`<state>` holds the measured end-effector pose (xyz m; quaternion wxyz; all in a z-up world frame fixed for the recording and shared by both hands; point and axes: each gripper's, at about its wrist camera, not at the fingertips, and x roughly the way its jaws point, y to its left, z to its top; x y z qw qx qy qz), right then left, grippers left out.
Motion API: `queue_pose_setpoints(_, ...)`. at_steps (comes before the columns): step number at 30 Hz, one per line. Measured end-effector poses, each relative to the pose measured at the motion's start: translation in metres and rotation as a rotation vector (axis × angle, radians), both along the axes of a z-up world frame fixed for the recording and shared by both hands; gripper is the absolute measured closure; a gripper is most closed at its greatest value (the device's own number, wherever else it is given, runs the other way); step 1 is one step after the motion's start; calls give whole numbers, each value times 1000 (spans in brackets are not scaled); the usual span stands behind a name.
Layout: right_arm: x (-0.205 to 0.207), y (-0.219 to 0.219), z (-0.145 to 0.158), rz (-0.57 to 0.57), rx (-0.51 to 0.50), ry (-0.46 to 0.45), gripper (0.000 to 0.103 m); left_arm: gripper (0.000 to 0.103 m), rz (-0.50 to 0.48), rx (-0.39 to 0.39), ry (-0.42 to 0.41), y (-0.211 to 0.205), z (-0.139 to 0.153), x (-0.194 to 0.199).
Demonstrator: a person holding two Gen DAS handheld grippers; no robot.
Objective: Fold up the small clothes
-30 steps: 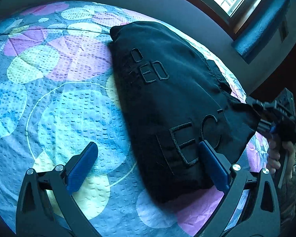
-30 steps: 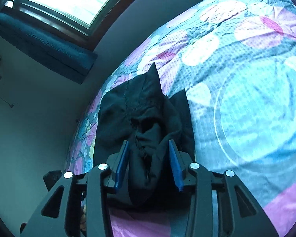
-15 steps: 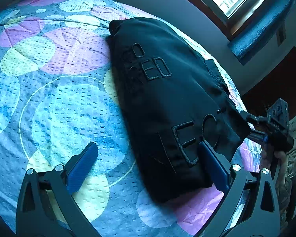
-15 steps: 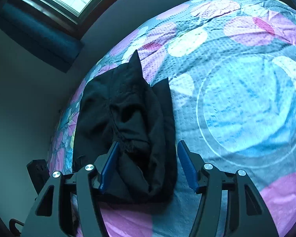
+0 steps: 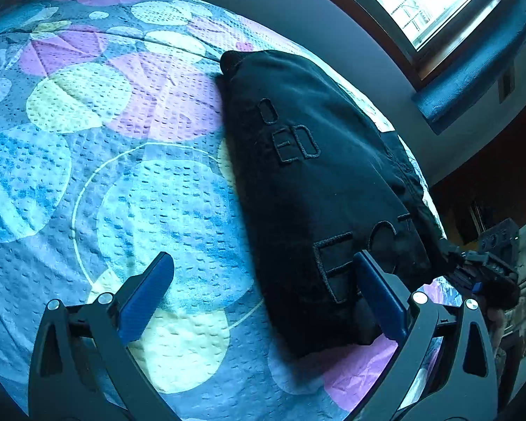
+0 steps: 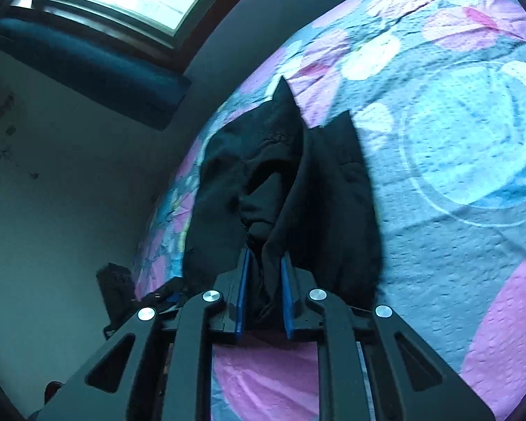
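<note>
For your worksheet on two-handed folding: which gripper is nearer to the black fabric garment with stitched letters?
Right. The right gripper is closing on a bunched fold of the black fabric garment. The left gripper hangs open over its near edge.

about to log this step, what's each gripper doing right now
left gripper: open, holding nothing, one finger over the black embroidered fabric garment.
right gripper: jaws closing on a bunched edge of that garment.

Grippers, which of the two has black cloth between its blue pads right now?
The right gripper: it is closing on a bunch of the black garment. The left gripper stands wide open.
</note>
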<state>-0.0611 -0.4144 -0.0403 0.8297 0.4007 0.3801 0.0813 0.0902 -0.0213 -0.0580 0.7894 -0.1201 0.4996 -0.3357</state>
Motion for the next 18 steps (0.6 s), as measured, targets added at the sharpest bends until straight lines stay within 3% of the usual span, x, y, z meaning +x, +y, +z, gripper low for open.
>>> queue_pose_setpoints(2, -4, -18, -34, -50, 39, 78, 89, 2, -11, -6, 17, -1, -5, 0)
queue_pose_setpoints(5, -8, -26, -55, -44, 138, 49, 89, 2, -12, 14, -10, -5, -4, -3)
queue_pose_setpoints(7, -8, -27, -51, -23, 135, 45, 88, 2, -14, 18, -21, -4, -2, -4)
queue_pose_setpoints(10, -9, -30, -43, 6, 122, 69, 74, 2, -11, 17, -14, -4, -4, -4)
queue_pose_setpoints(11, -10, -34, -37, -2, 98, 84, 64, 2, -12, 16, -14, -5, -4, -2)
queue_pose_setpoints(12, -13, -39, -30, -20, 71, 87, 62, 2, -13, 14, -14, -4, -4, -2)
queue_pose_setpoints(14, -14, -53, -11, -52, 49, 40, 56, 2, -15, 16, -14, -5, -4, -2)
queue_pose_setpoints(15, -14, -57, -2, -63, 51, 17, 44, 2, -15, 16, -13, -6, -4, -2)
queue_pose_setpoints(16, -8, -62, 7, -80, 49, -4, 40, 2, -15, 15, -13, -5, -5, -2)
queue_pose_setpoints(18, 15, -65, 23, -76, 31, -44, 40, 2, -13, 16, -14, -5, -5, -2)
